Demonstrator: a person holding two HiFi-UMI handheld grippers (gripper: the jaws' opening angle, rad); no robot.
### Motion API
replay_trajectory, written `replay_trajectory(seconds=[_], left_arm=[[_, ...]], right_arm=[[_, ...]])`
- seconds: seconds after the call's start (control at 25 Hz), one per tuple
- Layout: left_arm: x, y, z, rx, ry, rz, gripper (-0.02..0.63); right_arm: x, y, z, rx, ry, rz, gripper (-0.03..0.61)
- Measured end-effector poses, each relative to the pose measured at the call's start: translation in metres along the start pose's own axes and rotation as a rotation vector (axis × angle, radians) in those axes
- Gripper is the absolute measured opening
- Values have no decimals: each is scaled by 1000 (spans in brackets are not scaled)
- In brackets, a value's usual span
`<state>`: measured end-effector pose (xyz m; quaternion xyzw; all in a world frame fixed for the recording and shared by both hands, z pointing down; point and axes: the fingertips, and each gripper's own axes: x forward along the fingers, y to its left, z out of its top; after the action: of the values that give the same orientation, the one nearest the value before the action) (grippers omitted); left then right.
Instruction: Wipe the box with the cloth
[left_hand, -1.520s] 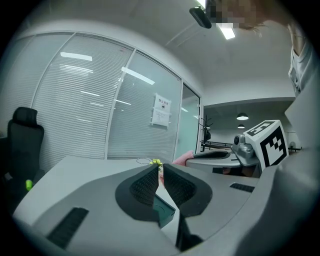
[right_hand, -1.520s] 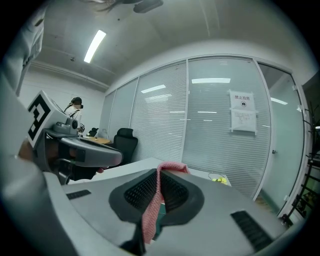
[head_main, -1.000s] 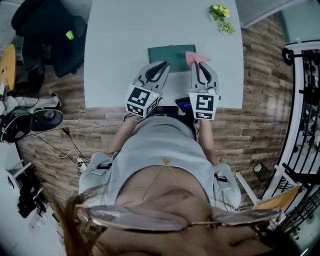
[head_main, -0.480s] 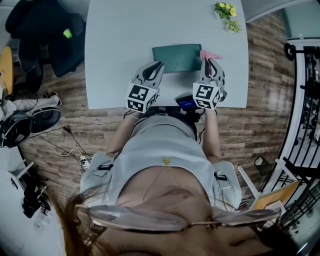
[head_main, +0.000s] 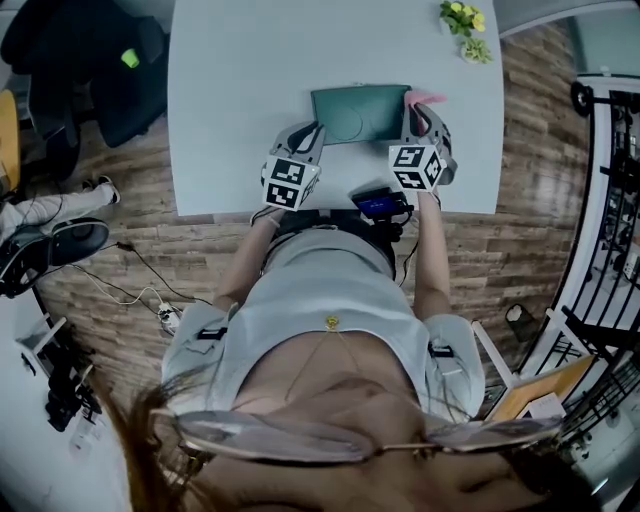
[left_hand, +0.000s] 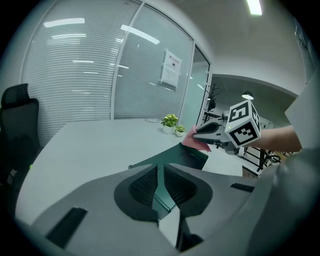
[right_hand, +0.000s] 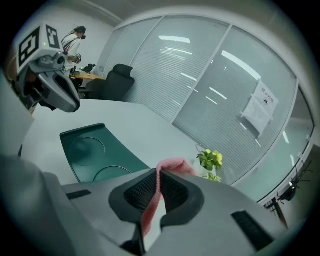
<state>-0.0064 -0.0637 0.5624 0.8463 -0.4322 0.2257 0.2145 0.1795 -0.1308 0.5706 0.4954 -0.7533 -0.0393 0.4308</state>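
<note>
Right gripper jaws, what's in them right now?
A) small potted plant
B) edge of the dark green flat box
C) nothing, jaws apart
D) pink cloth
D: in the right gripper view the right gripper has its jaws closed on the pink cloth, which runs down between them. The dark green flat box is pinched at its edge by the left gripper instead.

No legible text found. White paper notice (left_hand: 171, 69) on the glass partition (left_hand: 135, 75): print too small to read. Cube markers on left gripper (head_main: 316, 129) and right gripper (head_main: 421, 108): coded patterns only.
</note>
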Motion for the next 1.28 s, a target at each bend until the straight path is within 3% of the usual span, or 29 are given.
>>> replay_trajectory(seconds=[0.28,0.56,0.72,1.28], left_arm=[[14,0,-14,-5,50,-32,40],[24,2,-29,-13,82,-49,40],[28,2,-34,6,94,-39,41],[25,6,-46,-5,102,-30,52]], right_arm=[[33,5,-13,105,74,55,28],[57,16,-26,83,164,77,28],[64,20,-24,34,171,76,26],[66,58,8,73,109,193,26]])
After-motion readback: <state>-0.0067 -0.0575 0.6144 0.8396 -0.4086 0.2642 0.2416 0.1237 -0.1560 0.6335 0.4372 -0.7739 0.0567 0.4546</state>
